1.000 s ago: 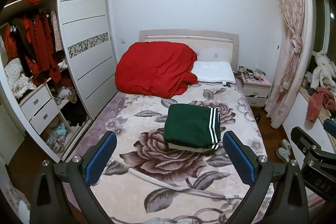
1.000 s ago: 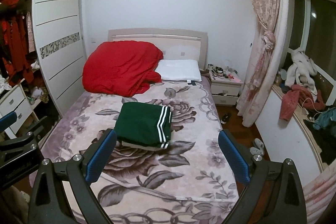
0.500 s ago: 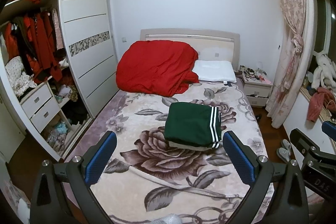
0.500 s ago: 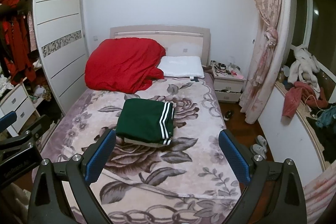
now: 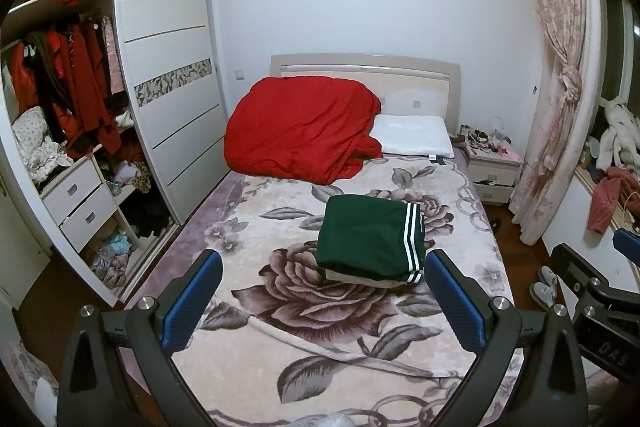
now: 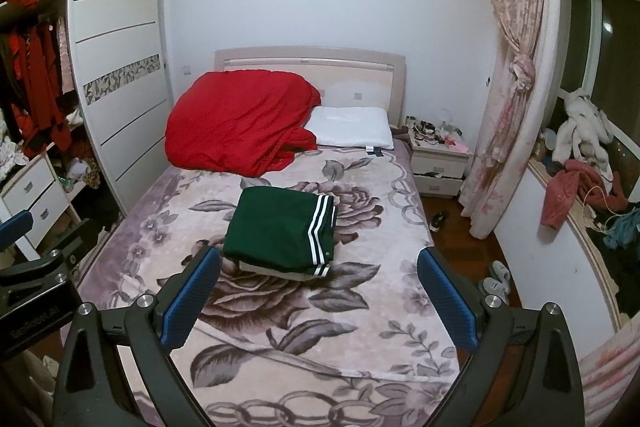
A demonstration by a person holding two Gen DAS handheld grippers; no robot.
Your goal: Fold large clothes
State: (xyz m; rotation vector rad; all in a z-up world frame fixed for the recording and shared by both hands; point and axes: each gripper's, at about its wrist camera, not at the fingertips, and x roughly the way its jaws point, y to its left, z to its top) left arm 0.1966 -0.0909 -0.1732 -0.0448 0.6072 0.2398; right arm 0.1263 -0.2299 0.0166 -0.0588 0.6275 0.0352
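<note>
A dark green garment with white stripes (image 5: 370,237) (image 6: 280,229) lies folded into a neat rectangle in the middle of the bed (image 5: 304,331) (image 6: 360,307), on the floral blanket. My left gripper (image 5: 322,301) hovers above the foot of the bed, open and holding nothing, well short of the garment. My right gripper (image 6: 318,297) is also open and holds nothing, at a similar distance from the garment. Each gripper shows at the edge of the other's view.
A bundled red quilt (image 5: 300,133) and a white pillow (image 5: 412,141) lie at the headboard. An open wardrobe (image 5: 72,131) full of clothes stands left of the bed. A cluttered nightstand (image 5: 492,167), a pink curtain (image 5: 560,87) and slippers (image 6: 496,279) are to the right.
Both grippers have shifted slightly, so the bed and folded garment sit a little differently in view. The garment itself has not moved and both grippers stay open.
</note>
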